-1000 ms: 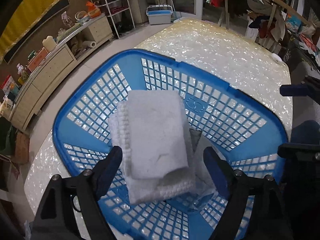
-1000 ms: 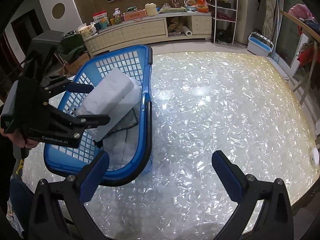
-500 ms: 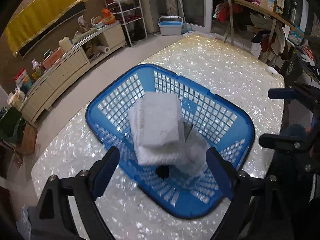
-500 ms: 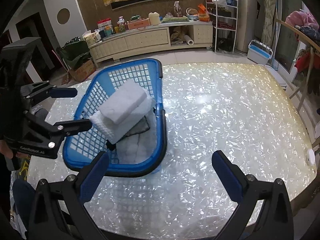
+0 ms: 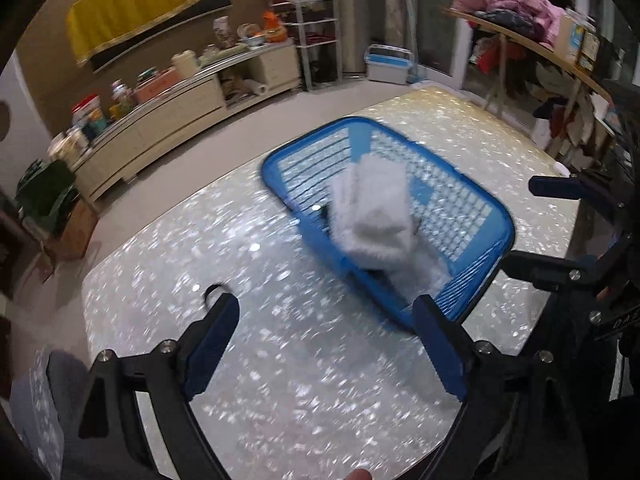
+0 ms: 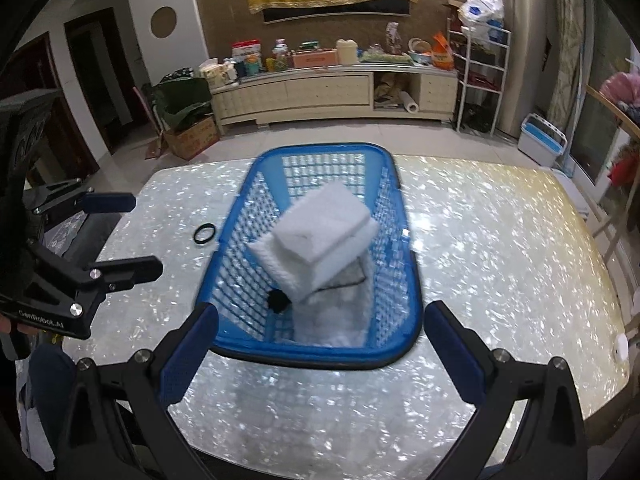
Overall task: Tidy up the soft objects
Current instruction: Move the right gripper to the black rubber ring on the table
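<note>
Both grippers are spread wide with nothing held: the left gripper (image 5: 326, 340) and the right gripper (image 6: 320, 344) are kept above the shiny table (image 6: 500, 240). Just beyond, the folded white towels (image 6: 320, 244) are stacked inside the blue basket (image 6: 408, 280). Something dark (image 6: 278, 299) is tucked under the stack, can't be made out. A black ring (image 6: 204, 234) is left beside the basket. The left view is badly blurred.
</note>
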Tool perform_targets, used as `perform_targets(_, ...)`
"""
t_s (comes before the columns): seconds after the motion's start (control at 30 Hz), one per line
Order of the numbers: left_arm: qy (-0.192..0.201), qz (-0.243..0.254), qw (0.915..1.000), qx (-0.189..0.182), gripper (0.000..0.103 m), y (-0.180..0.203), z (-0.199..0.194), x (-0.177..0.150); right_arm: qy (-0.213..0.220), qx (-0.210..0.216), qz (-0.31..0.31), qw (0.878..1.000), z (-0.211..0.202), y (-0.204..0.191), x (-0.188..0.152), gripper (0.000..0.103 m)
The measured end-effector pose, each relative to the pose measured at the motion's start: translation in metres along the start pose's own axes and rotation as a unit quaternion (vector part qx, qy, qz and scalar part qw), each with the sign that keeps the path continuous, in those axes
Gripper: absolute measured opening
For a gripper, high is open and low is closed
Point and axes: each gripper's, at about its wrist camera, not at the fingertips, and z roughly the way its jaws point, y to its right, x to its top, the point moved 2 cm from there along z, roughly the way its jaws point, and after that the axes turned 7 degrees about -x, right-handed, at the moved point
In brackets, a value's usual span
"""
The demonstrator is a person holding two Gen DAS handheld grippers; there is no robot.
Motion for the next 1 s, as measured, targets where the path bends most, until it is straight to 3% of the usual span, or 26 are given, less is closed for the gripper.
perform_targets(0.27, 0.007, -0.057, 0.9976, 0.039, 0.088, -0.039, -0.024, -0.034, 0.003, 0.015, -0.034, 0.999, 0.011, -0.039, 0.015, 0.103)
perform_targets(0.7, 0.01, -0.13, 0.9895, 0.063, 0.088, -0.105, -0.047, -0.083, -0.007, 0.047, -0.114, 0.992, 0.045, -0.119, 0.042, 0.103)
perform_targets(0.8, 0.008, -0.144, 0.9857, 0.087, 0.088, -0.122, -0.05, -0.095, -0.013, 0.053, -0.13, 0.99, 0.055, -0.134, 0.045, 0.103)
perform_targets(1.0, 0.003, -0.179, 0.9809, 0.075, 0.088, -0.155, -0.048, -0.118, -0.031, 0.06, -0.156, 0.985, 0.08, -0.165, 0.044, 0.103)
